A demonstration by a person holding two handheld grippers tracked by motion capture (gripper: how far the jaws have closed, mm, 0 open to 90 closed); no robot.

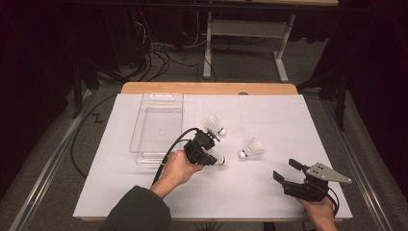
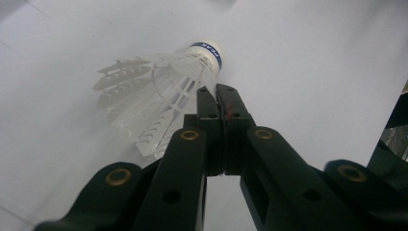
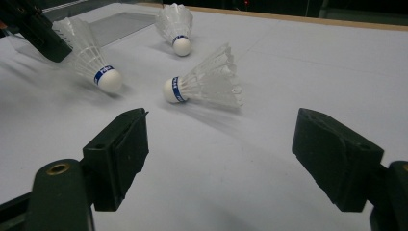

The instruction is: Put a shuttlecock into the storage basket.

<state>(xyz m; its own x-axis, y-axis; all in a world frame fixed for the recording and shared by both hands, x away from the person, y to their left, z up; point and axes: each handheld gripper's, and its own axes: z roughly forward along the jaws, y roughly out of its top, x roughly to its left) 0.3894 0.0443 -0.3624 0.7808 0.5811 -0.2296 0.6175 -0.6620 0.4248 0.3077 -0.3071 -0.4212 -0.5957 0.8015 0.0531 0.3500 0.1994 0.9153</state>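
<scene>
Black jaws of the left gripper (image 2: 222, 103) stand pressed together, and the feather skirt of a shuttlecock (image 2: 159, 103) is pinched between their tips; its cork head points up and away beyond them, just off the white table sheet (image 2: 312, 62). Judging from this, the step in hand is the pick-up: the grasp looks made, the lift barely begun. In the high view the left hand (image 1: 179, 168) comes in low from the near edge, wrist bent so the gripper points toward the far right, with the clear bin (image 1: 157, 126) just to the left of the jaws. The next move likely calls for raising the shuttlecock without crushing the skirt and carrying it leftward over the bin's rim. Well apart, the right gripper (image 3: 226, 159) rests near the table's near right corner, jaws wide and holding nothing; a second shuttlecock (image 3: 207, 84) lies on its side just ahead between them, a third (image 3: 175, 26) farther off.
</scene>
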